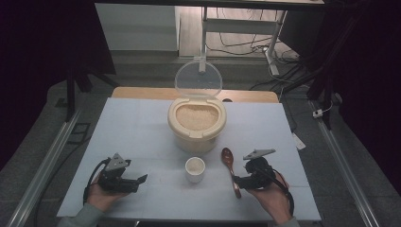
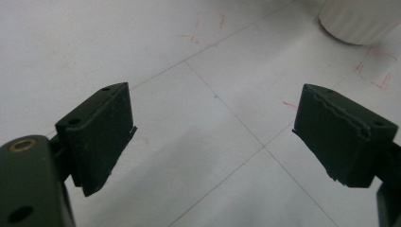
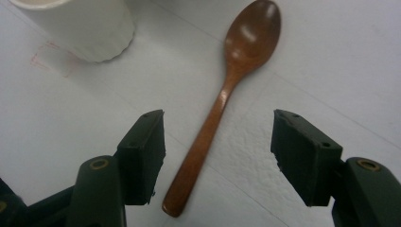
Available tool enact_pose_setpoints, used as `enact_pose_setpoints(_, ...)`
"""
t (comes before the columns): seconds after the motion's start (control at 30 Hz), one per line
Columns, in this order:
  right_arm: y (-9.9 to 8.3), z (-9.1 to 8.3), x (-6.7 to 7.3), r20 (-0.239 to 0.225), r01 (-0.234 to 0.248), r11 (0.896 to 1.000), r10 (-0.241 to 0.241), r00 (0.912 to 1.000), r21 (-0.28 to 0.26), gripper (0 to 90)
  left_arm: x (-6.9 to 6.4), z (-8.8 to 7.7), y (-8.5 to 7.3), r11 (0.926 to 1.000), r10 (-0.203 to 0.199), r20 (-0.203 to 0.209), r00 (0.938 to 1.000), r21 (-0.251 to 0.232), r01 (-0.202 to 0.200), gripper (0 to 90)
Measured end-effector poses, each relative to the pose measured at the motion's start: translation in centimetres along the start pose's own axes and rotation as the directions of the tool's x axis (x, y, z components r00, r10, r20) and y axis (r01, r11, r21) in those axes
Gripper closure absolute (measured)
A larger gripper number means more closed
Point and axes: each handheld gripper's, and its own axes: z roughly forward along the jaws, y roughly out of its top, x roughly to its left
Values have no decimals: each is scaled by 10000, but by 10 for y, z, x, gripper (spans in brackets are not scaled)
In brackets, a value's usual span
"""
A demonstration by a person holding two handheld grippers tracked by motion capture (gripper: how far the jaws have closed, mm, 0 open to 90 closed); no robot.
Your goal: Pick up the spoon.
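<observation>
Reaching for the wooden spoon (image 3: 222, 101) with my right tongs (image 3: 217, 158), jaws spread, handle lying between them but neither pad touching it yet. The spoon lies flat on the table (image 1: 142, 127), just right of the small white cup (image 1: 195, 169), bowl end pointing toward the rice bin (image 1: 196, 124) behind the cup (lid up, rice exposed). My left tongs (image 2: 213, 137) sit left of the cup, jaws spread with nothing between them, over bare table.

Risks, as I judge them: the handle is thin, smooth and flat on the table, so pads closing too high could skate over it or pop it sideways toward the cup. Gripping near the tail end could let the bowl droop or twist. The handle also runs slightly off-centre between the jaws, so one pad may push it first.
</observation>
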Motion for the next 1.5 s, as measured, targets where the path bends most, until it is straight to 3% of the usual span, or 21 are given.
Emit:
enact_pose_setpoints(0.17,9,14,6,177,-108,9979,96,9998,644,381,0,1,0,10000,78,64,9999,58,-79,126)
enact_pose_setpoints(0.8,6,40,15,702,-207,9847,86,9975,1731,506,0,3,-1,9997,142,56,9999,173,-143,125)
enact_pose_setpoints(1.1,6,47,18,1086,-320,9784,99,9940,2040,592,1,4,-2,9996,158,39,9999,216,-159,125)
enact_pose_setpoints(1.5,9,49,17,1143,-969,9715,734,9907,2165,734,2,5,-4,9994,186,-26,9998,288,-185,125)
